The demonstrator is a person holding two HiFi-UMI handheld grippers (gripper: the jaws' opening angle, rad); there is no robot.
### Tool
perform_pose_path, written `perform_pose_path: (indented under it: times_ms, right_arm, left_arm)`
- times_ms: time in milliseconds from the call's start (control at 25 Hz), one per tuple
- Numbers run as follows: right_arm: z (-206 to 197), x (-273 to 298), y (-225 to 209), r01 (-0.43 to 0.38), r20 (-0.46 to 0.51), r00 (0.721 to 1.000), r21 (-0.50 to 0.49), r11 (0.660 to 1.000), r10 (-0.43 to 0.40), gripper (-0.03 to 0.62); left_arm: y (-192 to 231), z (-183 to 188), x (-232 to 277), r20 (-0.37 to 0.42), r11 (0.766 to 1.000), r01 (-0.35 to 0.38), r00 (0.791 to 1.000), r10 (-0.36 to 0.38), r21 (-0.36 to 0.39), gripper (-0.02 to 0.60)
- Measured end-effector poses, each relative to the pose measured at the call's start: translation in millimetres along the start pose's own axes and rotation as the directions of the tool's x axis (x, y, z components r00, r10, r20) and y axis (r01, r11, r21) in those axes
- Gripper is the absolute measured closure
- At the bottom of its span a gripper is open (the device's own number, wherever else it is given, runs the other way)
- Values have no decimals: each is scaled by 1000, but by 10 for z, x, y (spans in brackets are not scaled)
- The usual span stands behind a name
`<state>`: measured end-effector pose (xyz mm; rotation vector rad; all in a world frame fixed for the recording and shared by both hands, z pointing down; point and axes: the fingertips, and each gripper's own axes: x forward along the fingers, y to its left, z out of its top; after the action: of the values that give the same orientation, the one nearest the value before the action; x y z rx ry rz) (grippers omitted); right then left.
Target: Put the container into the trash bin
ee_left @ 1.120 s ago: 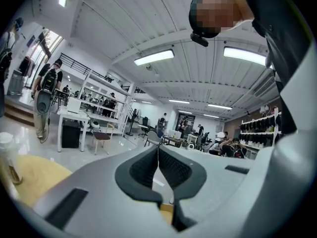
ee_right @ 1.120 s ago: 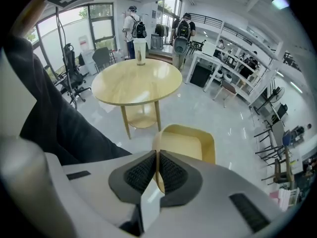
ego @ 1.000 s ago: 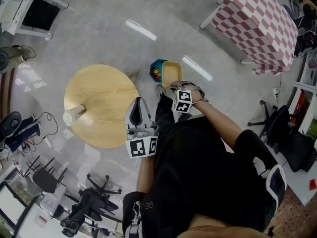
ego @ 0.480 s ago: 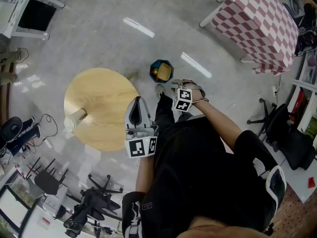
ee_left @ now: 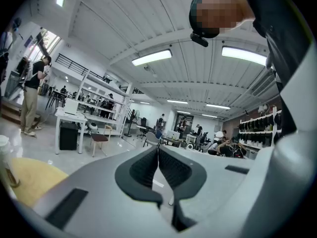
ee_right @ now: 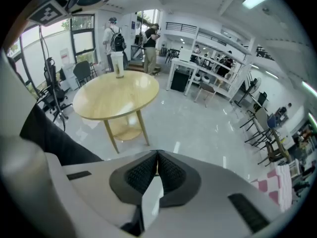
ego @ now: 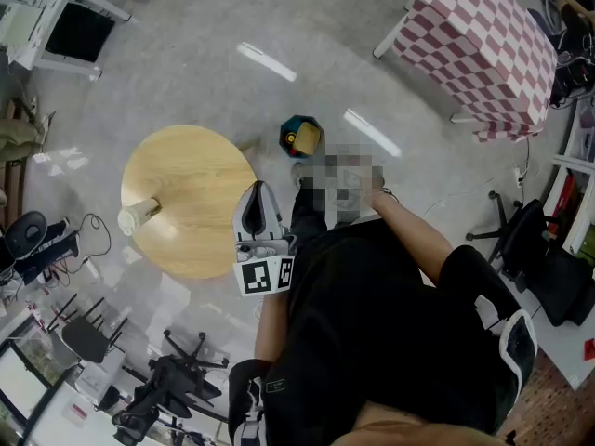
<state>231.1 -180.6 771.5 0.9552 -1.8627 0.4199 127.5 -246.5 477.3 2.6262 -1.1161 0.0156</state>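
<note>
One container (ego: 308, 141): looks inside the trash bin (ego: 287, 130).
Right gripper (ee_right: 157, 158): fingers (ee_right: 141, 175) closed, empty; raise your hand clear of the bin.
Left gripper (ee_left: 158, 155): fingers closed, empty.

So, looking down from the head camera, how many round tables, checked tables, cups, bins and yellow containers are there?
Round tables: 1, the wooden round table
Checked tables: 1, the checked table
Cups: 1, the cup on the round table
Bins: 1, the trash bin on the floor
Yellow containers: 1, the container in the bin
Total: 5
</note>
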Motion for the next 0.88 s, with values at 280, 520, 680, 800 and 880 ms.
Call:
perform_pose_path:
  times_ms: [280, 520, 680, 800, 880]
  right_arm:
    - [-23, -748, 151, 42, 176, 982, 183, 982, -74, 566]
    - [-66, -1503, 325, 66, 321, 934, 272, 960, -155, 566]
    - [-83, -1934, 481, 58, 392, 902, 301, 952, -179, 566]
    - [-22, -2220, 579, 54, 445, 873, 323, 945, -202, 566]
    - [31, -2408, 629, 61, 475, 851, 337, 940, -225, 566]
  left_arm:
    - [-595, 127, -612, 78, 999, -15, 997, 11, 49, 569]
    - [-1071, 60, -1277, 113, 995, -75, 991, 67, 68, 569]
    - [-1331, 107, -1650, 143, 990, -105, 986, 91, 91, 569]
    - [-1437, 147, -1819, 157, 988, -110, 983, 92, 109, 569]
    - [-1479, 163, -1891, 156, 989, -102, 984, 84, 111, 569]
